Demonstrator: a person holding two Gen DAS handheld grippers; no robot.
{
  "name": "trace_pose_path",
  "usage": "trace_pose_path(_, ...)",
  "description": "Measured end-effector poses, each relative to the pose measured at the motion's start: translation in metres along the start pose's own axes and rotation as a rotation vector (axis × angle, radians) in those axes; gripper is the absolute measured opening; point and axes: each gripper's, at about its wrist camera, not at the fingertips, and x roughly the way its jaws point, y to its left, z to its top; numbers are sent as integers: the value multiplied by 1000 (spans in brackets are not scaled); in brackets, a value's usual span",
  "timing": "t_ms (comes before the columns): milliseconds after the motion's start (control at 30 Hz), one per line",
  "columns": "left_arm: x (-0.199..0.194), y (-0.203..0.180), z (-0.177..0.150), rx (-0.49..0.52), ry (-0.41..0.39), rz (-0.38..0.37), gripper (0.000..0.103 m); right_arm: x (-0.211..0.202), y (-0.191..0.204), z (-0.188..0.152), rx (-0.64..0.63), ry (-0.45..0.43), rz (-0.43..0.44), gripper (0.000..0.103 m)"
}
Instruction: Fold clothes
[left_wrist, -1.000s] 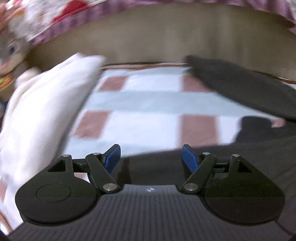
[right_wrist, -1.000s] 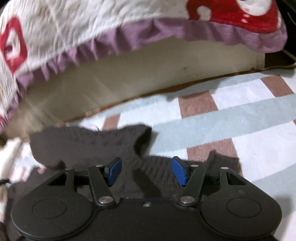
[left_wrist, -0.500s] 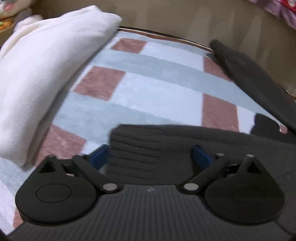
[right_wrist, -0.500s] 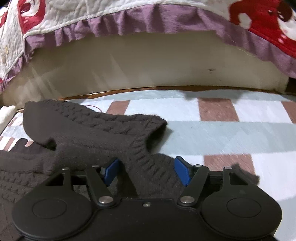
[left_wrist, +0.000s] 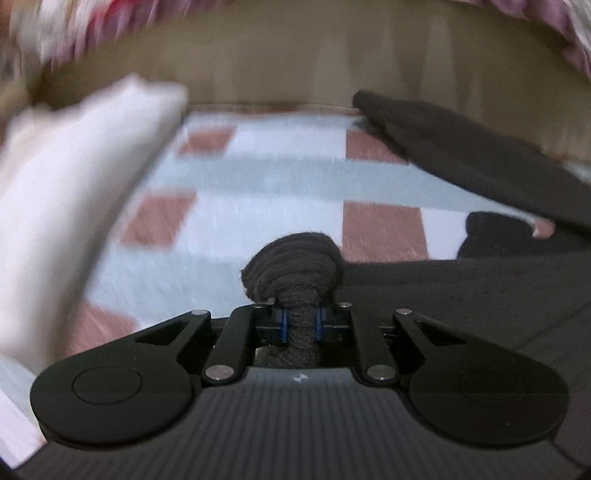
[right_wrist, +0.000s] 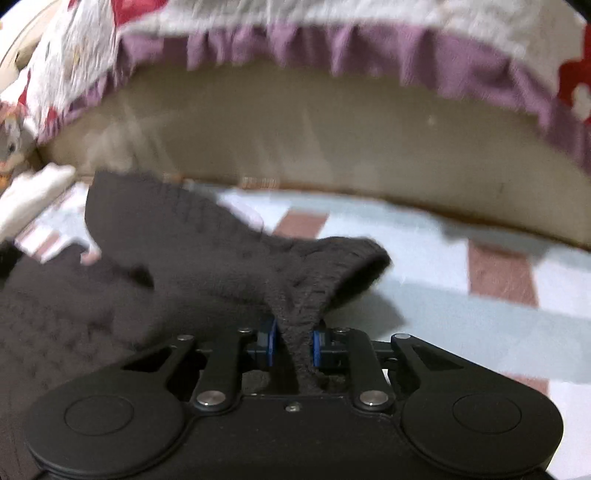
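Note:
A dark knit sweater (right_wrist: 166, 266) lies on a checked blanket (left_wrist: 280, 184). My left gripper (left_wrist: 300, 325) is shut on a bunched ribbed edge of the sweater (left_wrist: 295, 266), which bulges out beyond the blue pads. My right gripper (right_wrist: 293, 341) is shut on another ribbed edge of the sweater, and the knit rises in a fold in front of it. A sleeve of the sweater (left_wrist: 461, 155) stretches along the far right in the left wrist view.
A folded white garment (left_wrist: 74, 192) lies at the left. A beige bed side (right_wrist: 314, 140) with a purple-frilled quilt (right_wrist: 332, 44) above it stands just behind the blanket. A stuffed toy (right_wrist: 9, 147) sits at the far left.
Both grippers were open over the sweater's edges and have closed on the knit. The left one has lifted its bunch, and both views are blurred by motion.

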Motion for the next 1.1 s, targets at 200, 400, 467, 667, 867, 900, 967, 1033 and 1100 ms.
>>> trace_pose_path(200, -24, 3, 36, -90, -205, 61, 11, -34, 3, 25, 2, -186, -119, 10)
trace_pose_path(400, 26, -13, 52, -72, -110, 156, 47, -27, 2, 25, 0, -230, -324, 28)
trace_pose_path(467, 25, -12, 41, -78, -31, 164, 44, -14, -10, 19, 70, -104, -305, 41)
trace_pose_path(667, -19, 1, 2, -106, 125, 140, 72, -80, -27, 13, 264, 13, -221, 67)
trace_pose_path(867, -76, 49, -35, -339, 177, 79, 86, -148, -13, -25, 461, 9, -48, 67)
trace_pose_path(900, -77, 60, -45, -428, 210, 21, 87, -146, -5, -30, 485, 26, -23, 67)
trace_pose_path(967, -71, 79, -65, -608, 275, -72, 87, -138, 13, -38, 525, 69, 5, 67)
trace_pose_path(1033, -67, 91, -77, -724, 285, -101, 87, -136, 28, -45, 535, 95, -1, 67)
trace_pose_path(1100, -65, 97, -83, -801, 279, -98, 87, -137, 45, -52, 534, 125, -1, 67)
